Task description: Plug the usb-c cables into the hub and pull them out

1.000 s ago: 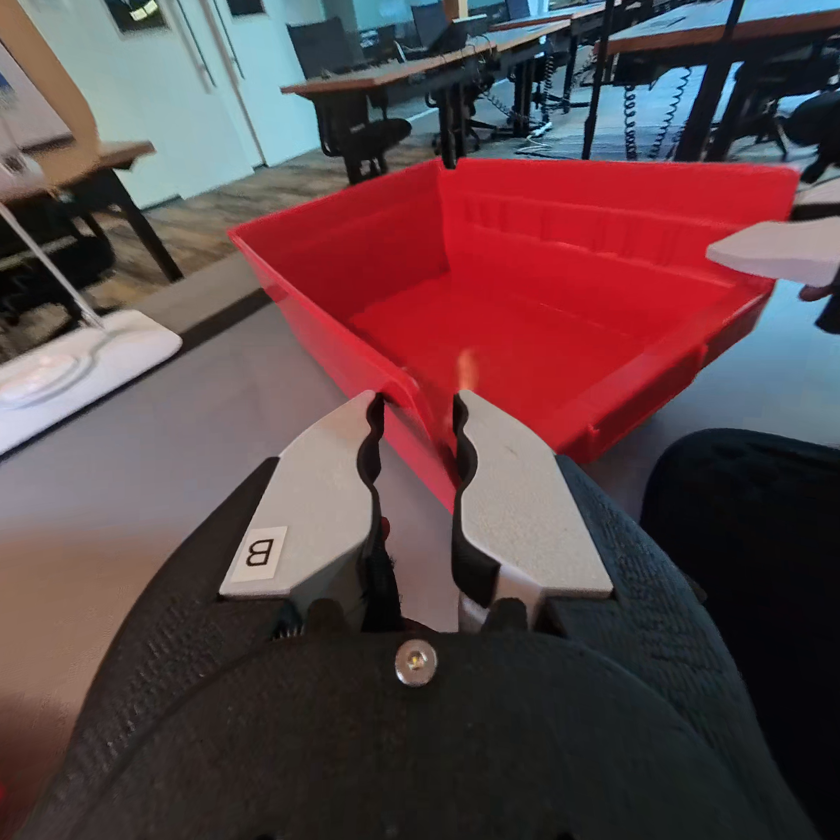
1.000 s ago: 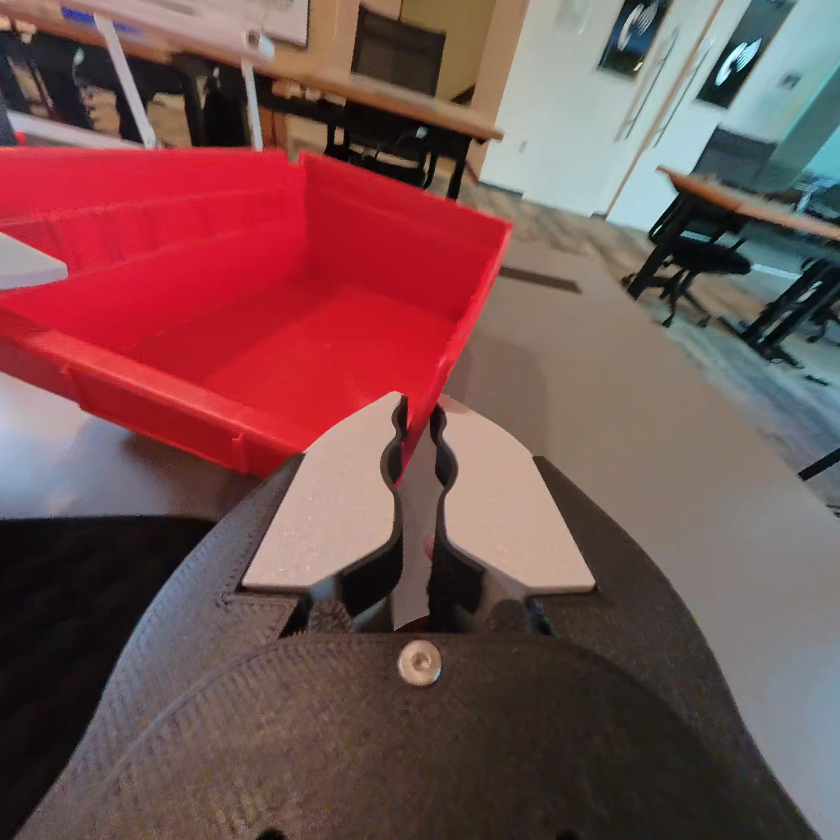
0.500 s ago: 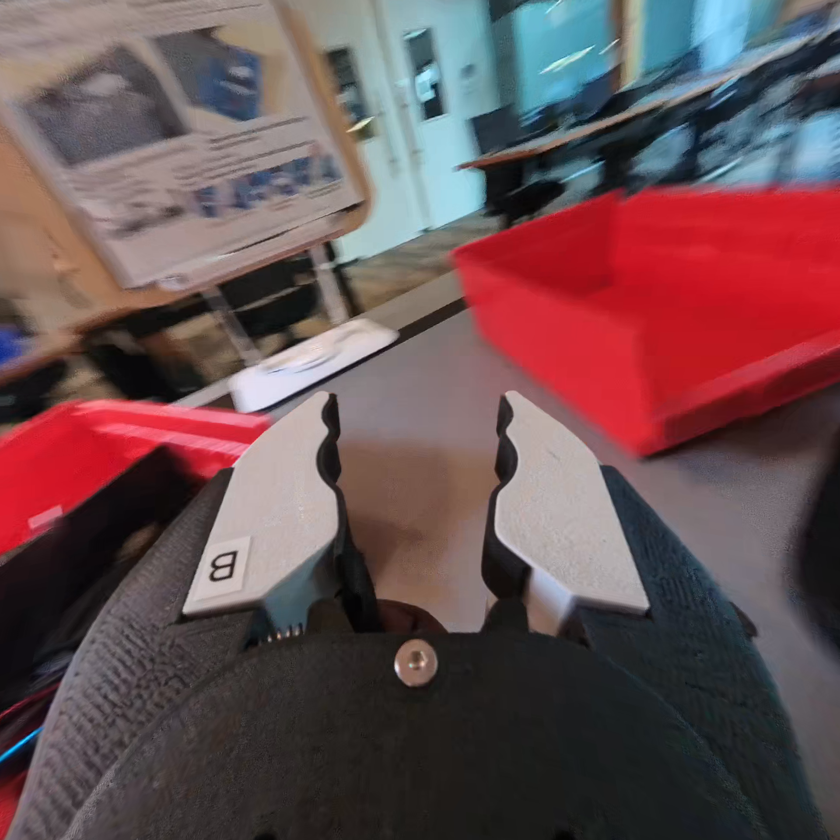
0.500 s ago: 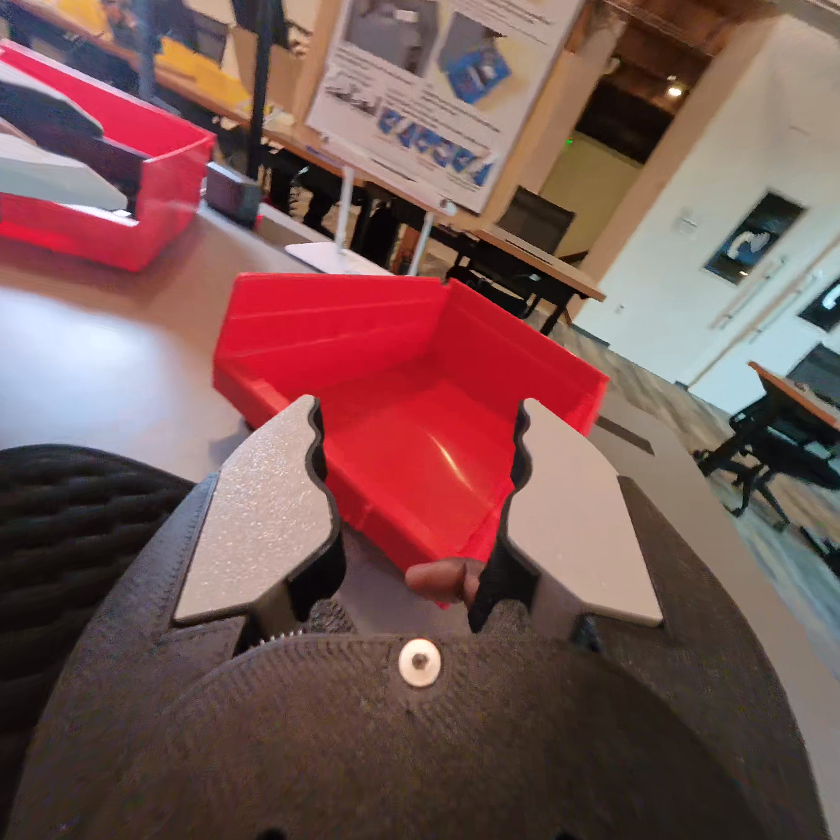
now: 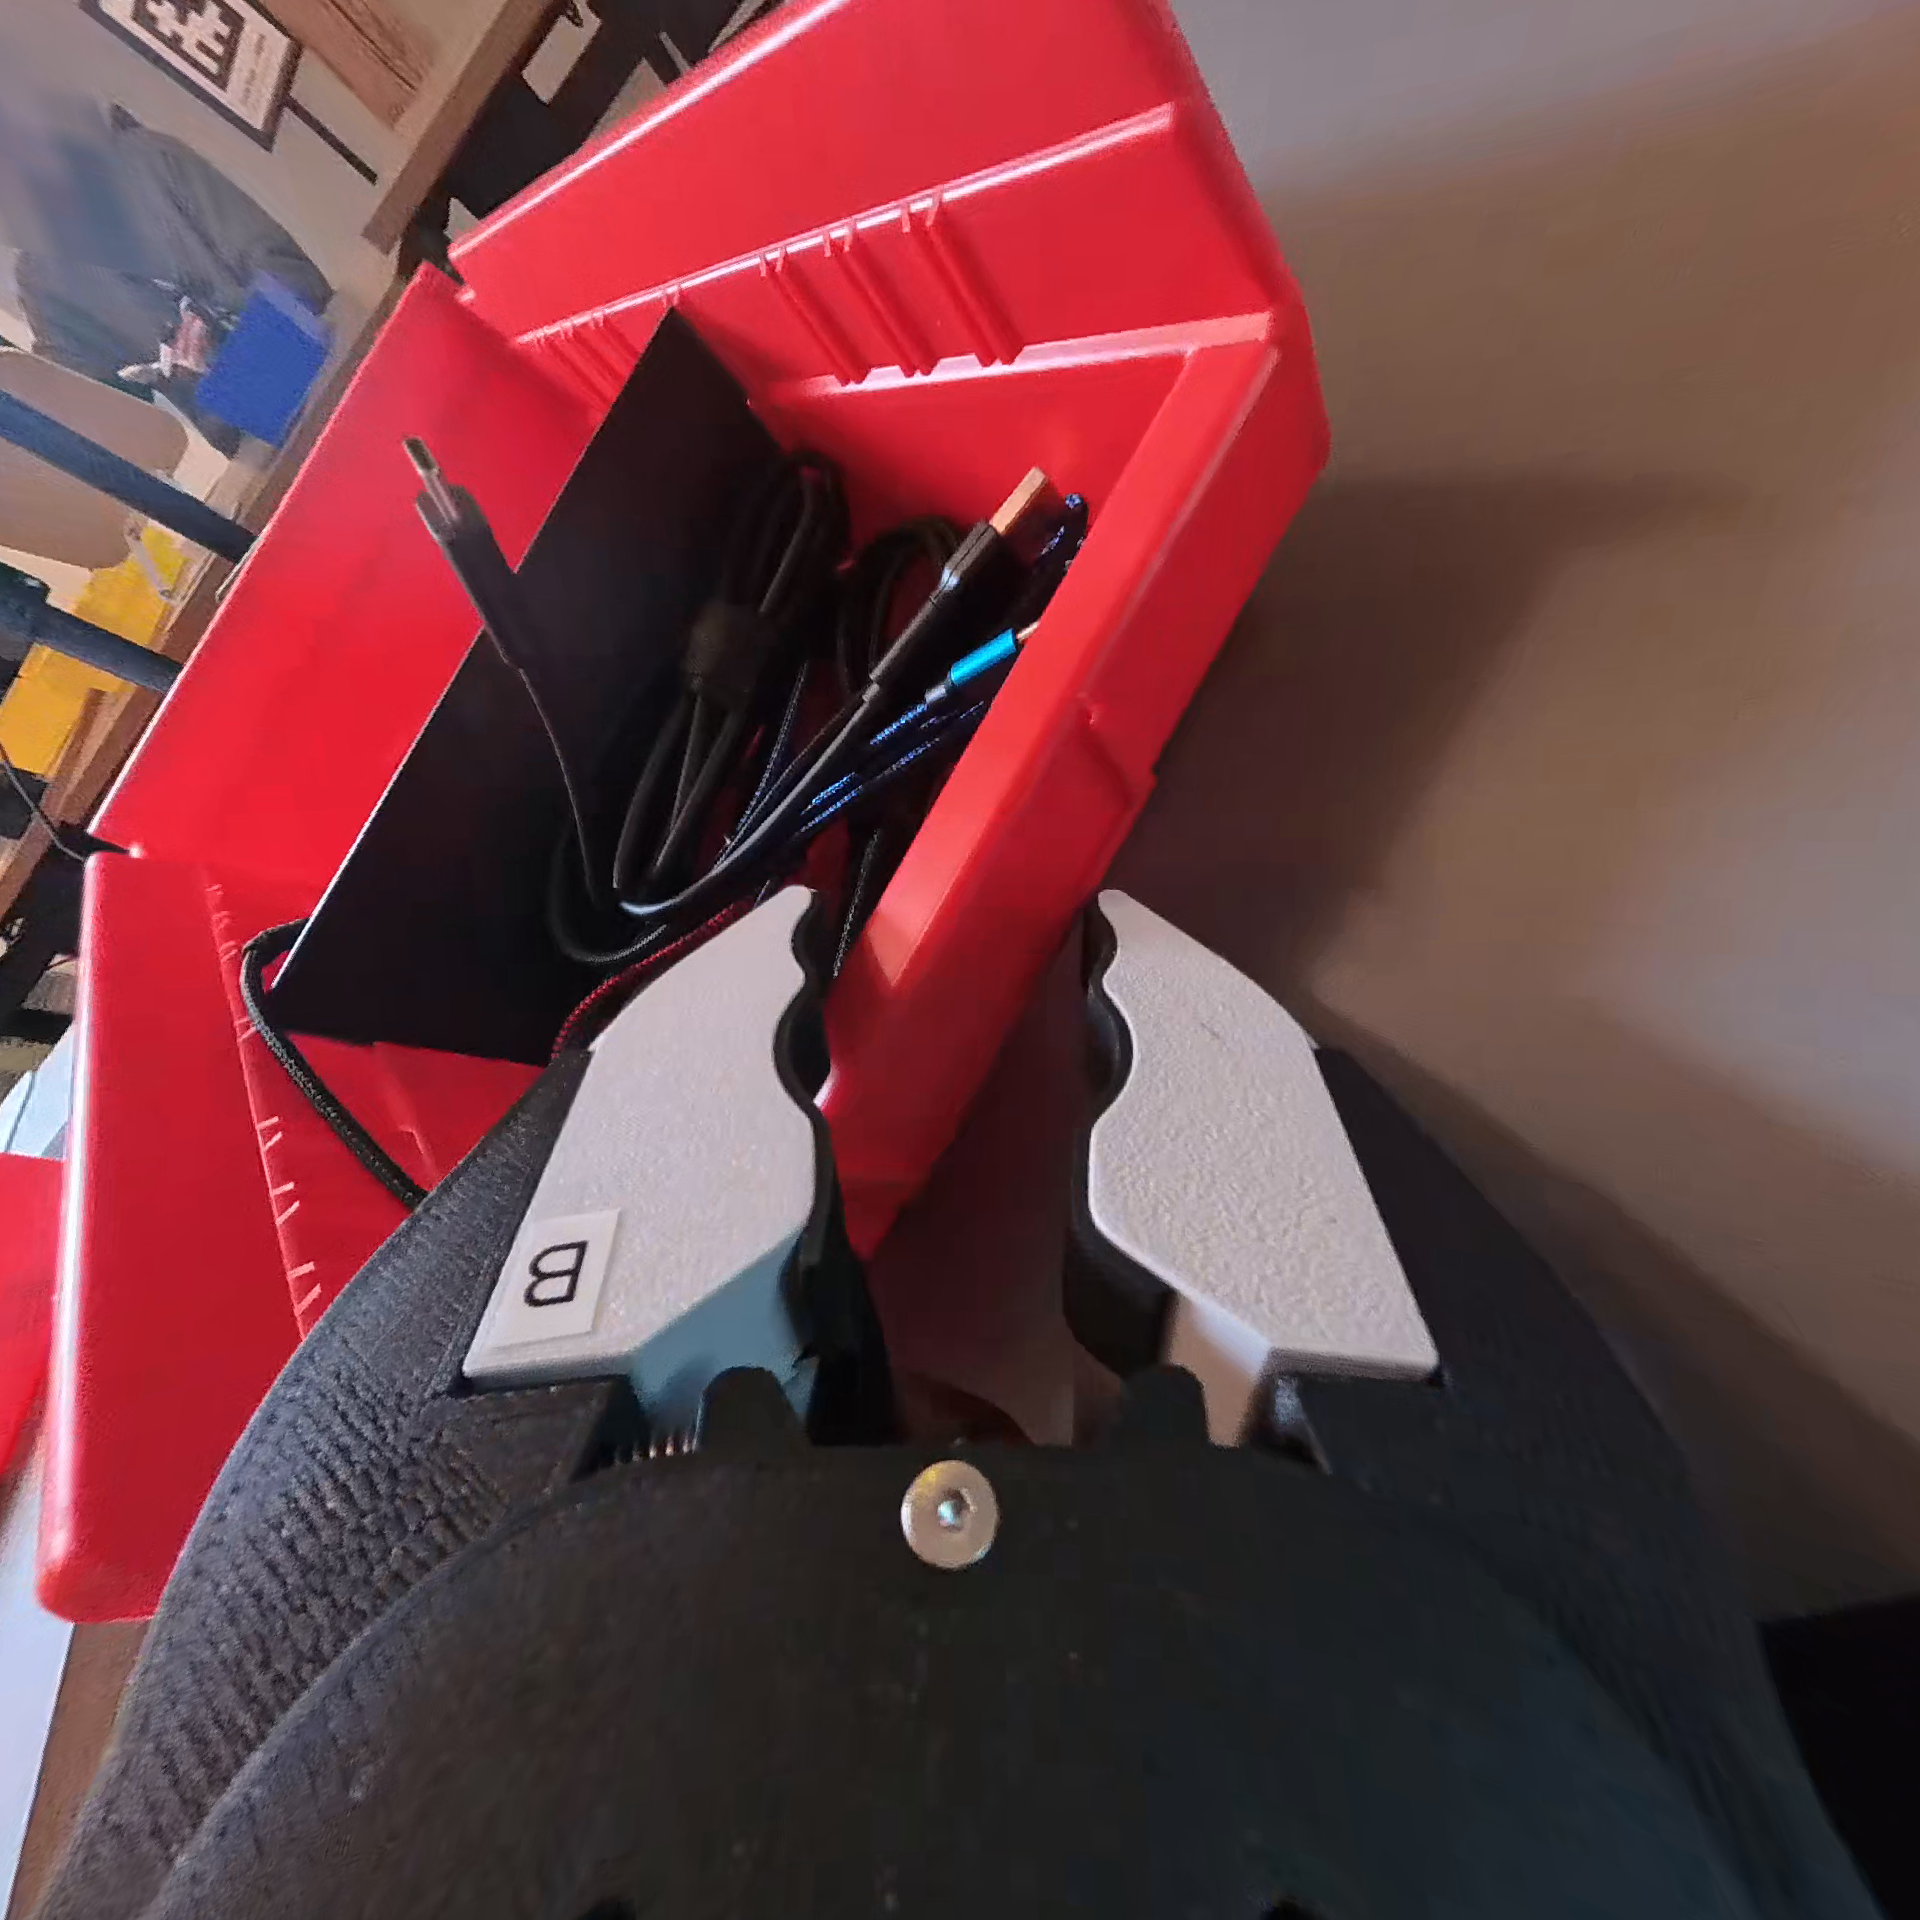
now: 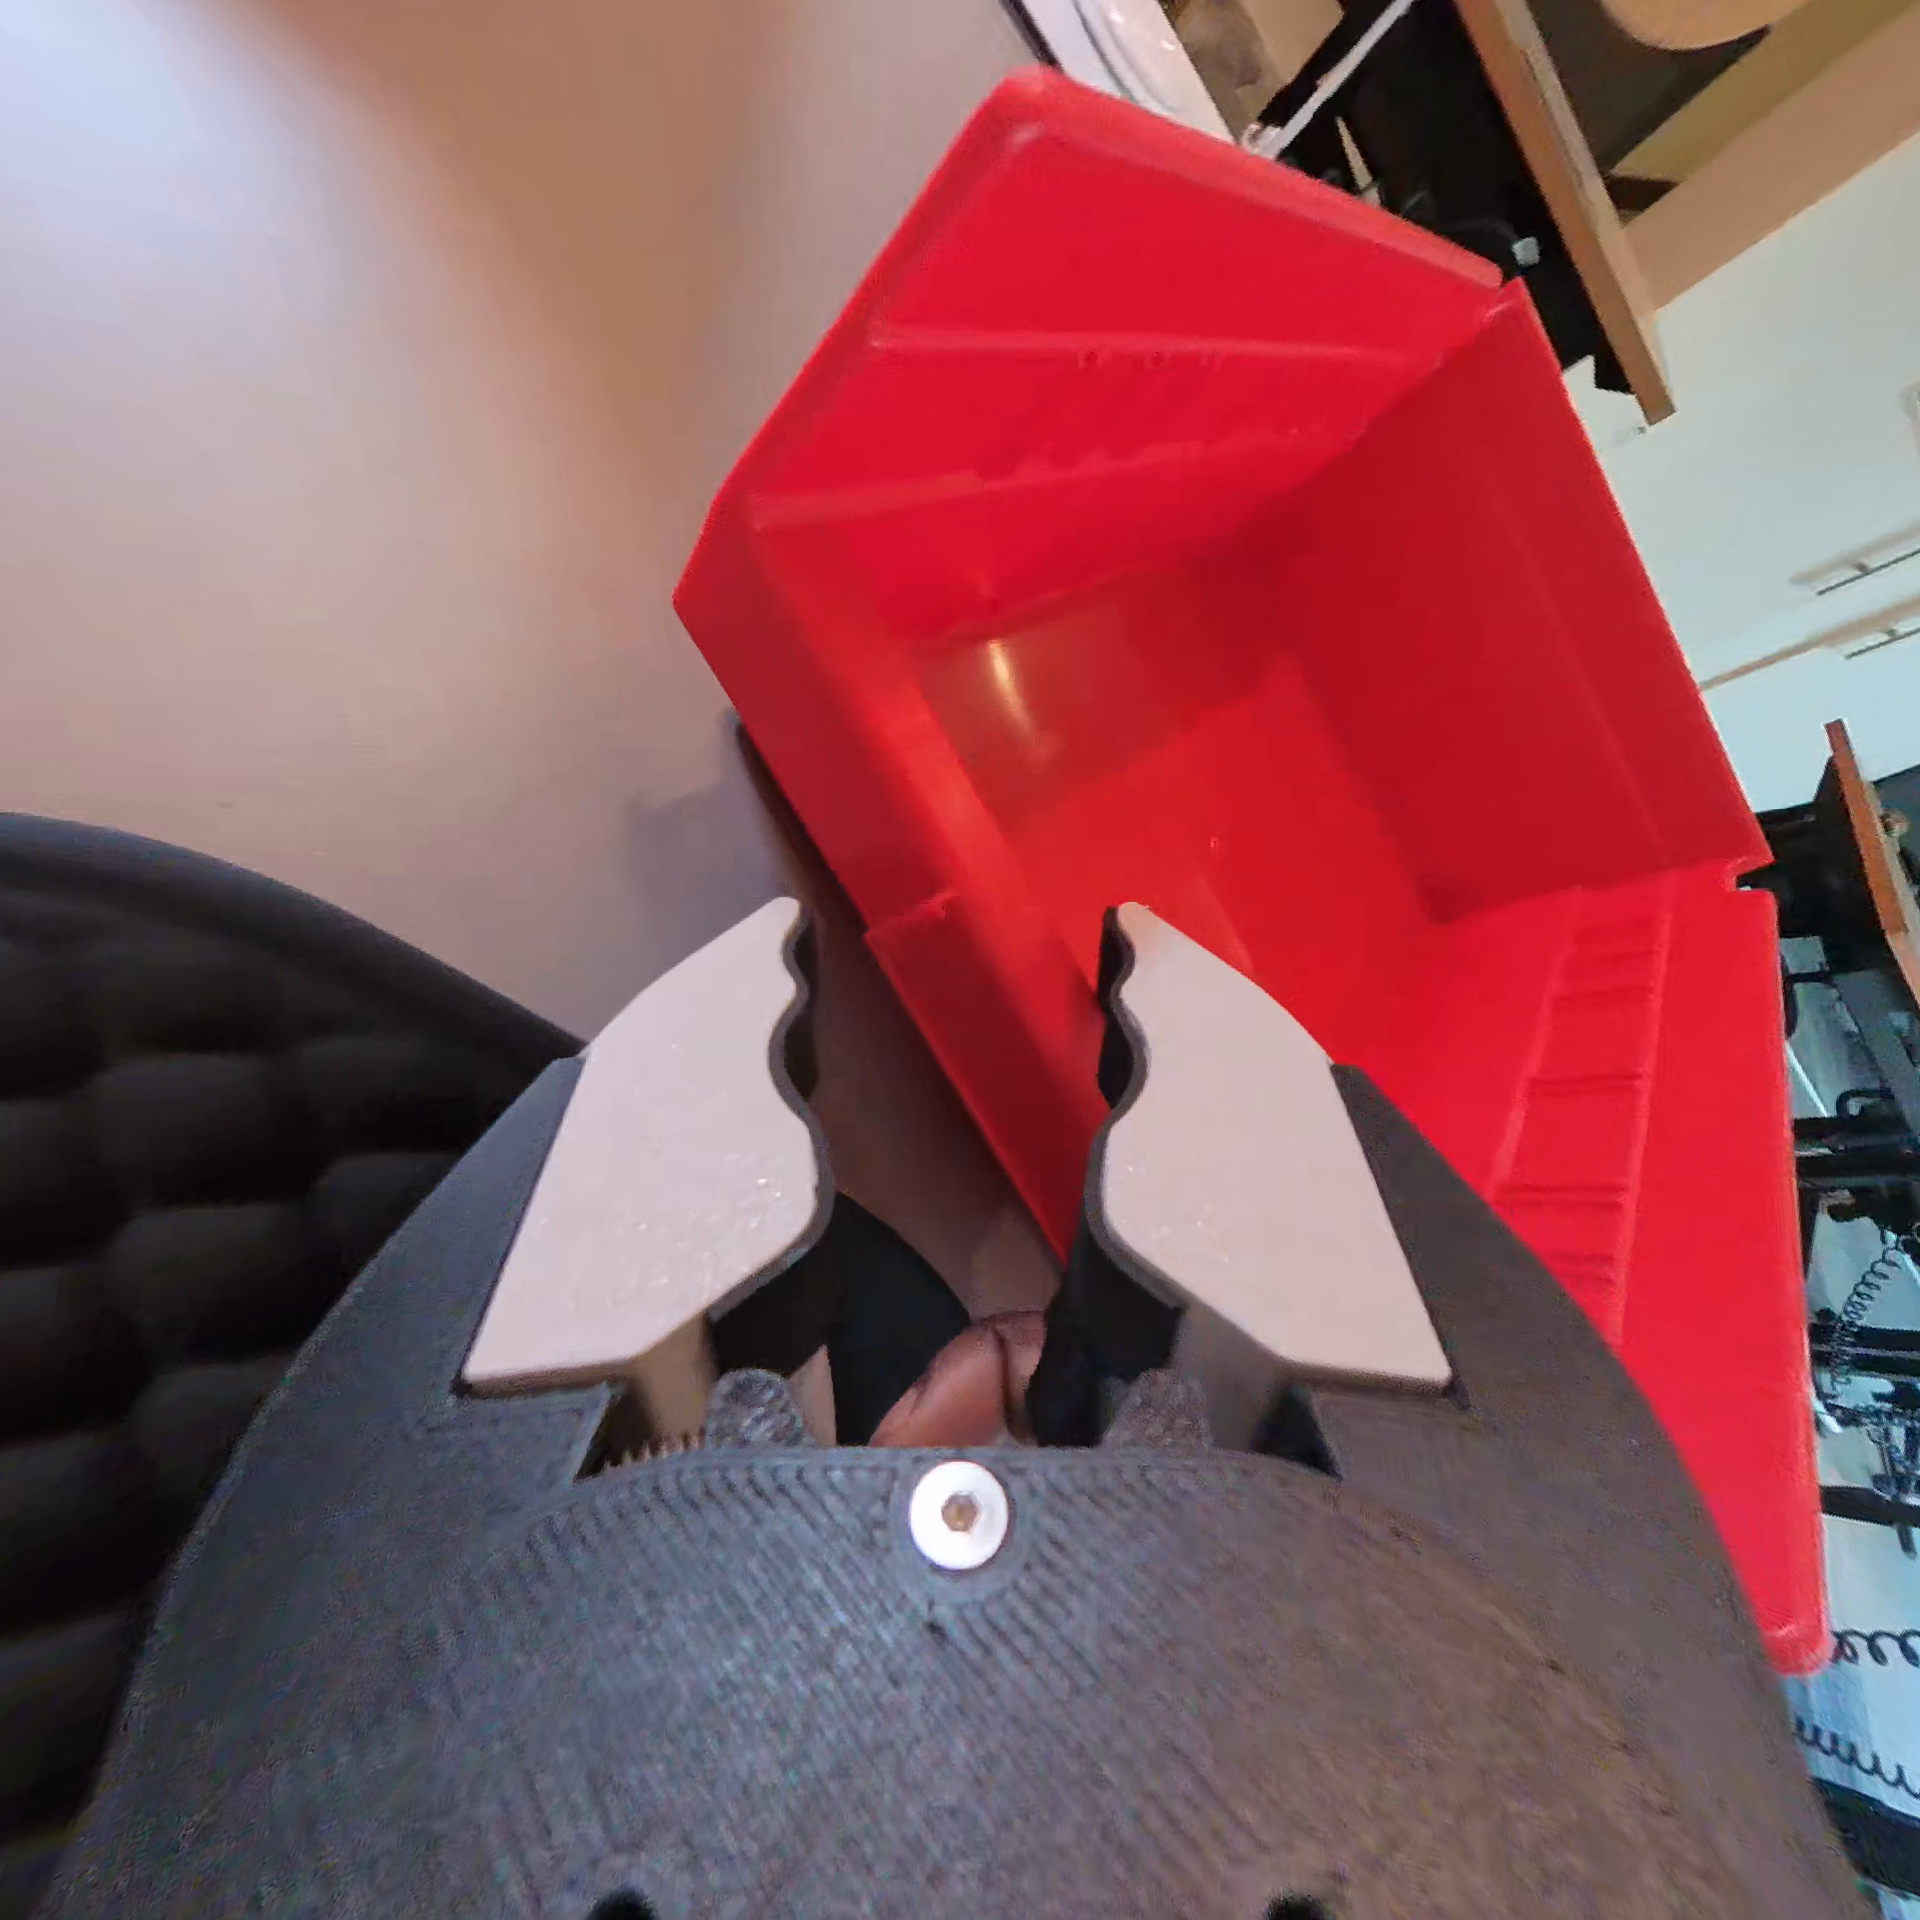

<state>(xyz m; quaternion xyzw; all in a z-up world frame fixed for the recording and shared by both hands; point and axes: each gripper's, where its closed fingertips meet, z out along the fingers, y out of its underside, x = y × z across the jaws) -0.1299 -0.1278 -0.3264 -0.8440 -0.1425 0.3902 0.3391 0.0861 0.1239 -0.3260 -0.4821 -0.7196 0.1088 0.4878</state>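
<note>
Red plastic filled both views: the left claw [image 5: 945, 925] hung over a red bin [image 5: 1195, 582] split by a black divider [image 5: 499, 748], with a tangle of cables [image 5: 748, 727] packed in the compartment nearest it. Its jaws stood partly apart, straddling the bin's near wall and holding nothing. One black USB-C plug [image 5: 436, 499] stuck up past the divider, and a blue-sleeved plug [image 5: 987, 660] and a larger metal-tipped plug [image 5: 1023, 499] rose from the heap. No hub showed in either view.

The right claw [image 6: 956, 925] was likewise partly open and empty, its tips astride the near wall of a second bin [image 6: 1558, 727] with nothing in it, resting on the grey surface [image 6: 312, 416].

The likely trouble was the tangle. Closing on one cable could lift its neighbours too, or seize the wrong kind of plug. The left claw's jaws might also catch the wall and tip the light bin.
</note>
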